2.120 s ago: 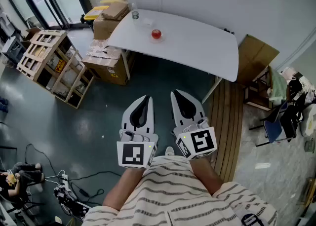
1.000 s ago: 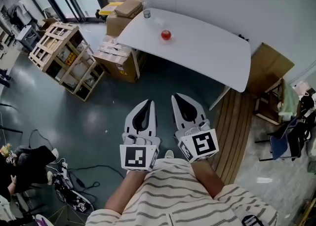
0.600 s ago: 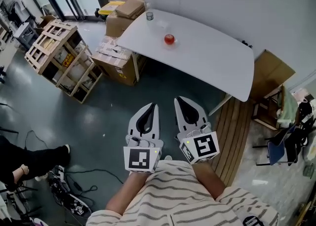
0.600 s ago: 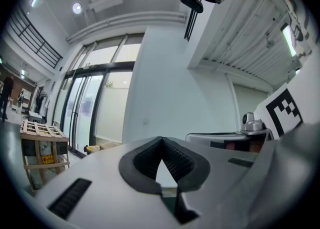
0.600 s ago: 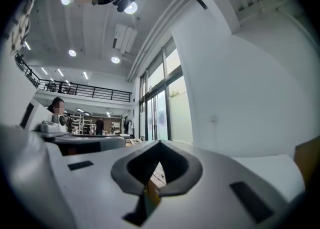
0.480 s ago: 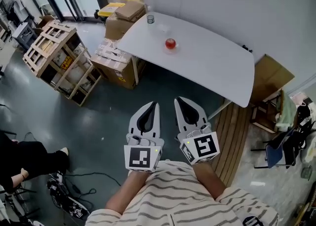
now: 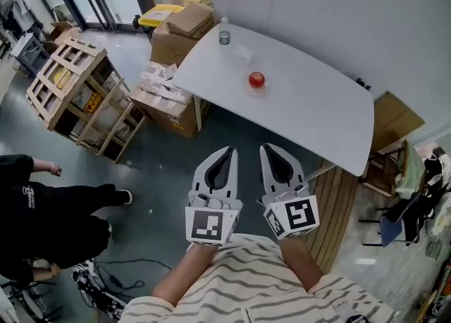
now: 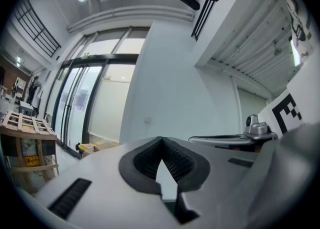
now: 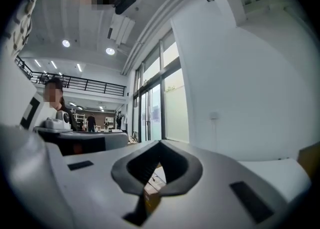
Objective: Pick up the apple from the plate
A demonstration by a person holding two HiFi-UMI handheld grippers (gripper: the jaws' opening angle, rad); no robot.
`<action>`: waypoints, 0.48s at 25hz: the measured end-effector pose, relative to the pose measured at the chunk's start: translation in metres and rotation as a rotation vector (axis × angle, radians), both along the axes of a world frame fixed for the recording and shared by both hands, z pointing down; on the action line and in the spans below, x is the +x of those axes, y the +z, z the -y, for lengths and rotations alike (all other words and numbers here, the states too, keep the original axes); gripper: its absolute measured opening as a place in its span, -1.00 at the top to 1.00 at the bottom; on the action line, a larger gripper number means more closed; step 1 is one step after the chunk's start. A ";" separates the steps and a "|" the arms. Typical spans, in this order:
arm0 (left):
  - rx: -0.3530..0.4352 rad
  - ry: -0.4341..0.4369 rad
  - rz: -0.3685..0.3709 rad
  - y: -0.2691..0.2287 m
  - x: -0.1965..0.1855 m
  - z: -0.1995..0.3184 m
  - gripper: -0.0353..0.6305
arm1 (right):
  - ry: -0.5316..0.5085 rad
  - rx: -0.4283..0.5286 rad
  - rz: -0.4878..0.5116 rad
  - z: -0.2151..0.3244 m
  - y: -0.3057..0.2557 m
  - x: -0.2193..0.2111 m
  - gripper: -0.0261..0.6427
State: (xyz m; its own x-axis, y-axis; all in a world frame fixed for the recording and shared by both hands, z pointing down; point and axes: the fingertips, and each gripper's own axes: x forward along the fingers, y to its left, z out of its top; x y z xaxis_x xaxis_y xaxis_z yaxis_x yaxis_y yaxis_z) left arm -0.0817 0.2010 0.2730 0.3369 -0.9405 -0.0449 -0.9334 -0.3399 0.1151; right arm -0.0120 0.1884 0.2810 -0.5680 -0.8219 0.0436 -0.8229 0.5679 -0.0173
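Observation:
In the head view a red apple (image 7: 256, 79) sits on a small clear plate (image 7: 258, 90) near the middle of a white table (image 7: 310, 110). My two grippers hang side by side over the floor, short of the table's near edge. The left gripper (image 7: 230, 150) and the right gripper (image 7: 269, 148) both point toward the table, jaws together, nothing held. In the left gripper view the left gripper (image 8: 161, 140) shows its tips meeting; the right gripper (image 9: 160, 145) looks the same in the right gripper view. Neither gripper view shows the apple.
A clear bottle (image 7: 224, 32) stands at the table's far left corner. Cardboard boxes (image 7: 169, 92) and wooden crates (image 7: 74, 92) sit left of the table. A person in black (image 7: 49, 209) stands at the left edge. Wooden slats (image 7: 337, 202) and chairs (image 7: 394, 223) lie to the right.
Both grippers have travelled forward toward the table, which now sits lower and nearer in the head view. A person in black has entered at the left.

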 end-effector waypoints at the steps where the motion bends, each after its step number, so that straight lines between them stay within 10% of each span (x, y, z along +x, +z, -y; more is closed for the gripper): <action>1: -0.002 0.005 -0.002 0.001 -0.005 0.009 0.88 | 0.006 -0.003 -0.001 0.009 0.001 -0.004 0.89; 12: -0.014 0.070 -0.002 0.017 -0.043 0.091 0.88 | 0.065 -0.032 -0.037 0.089 0.016 -0.046 0.89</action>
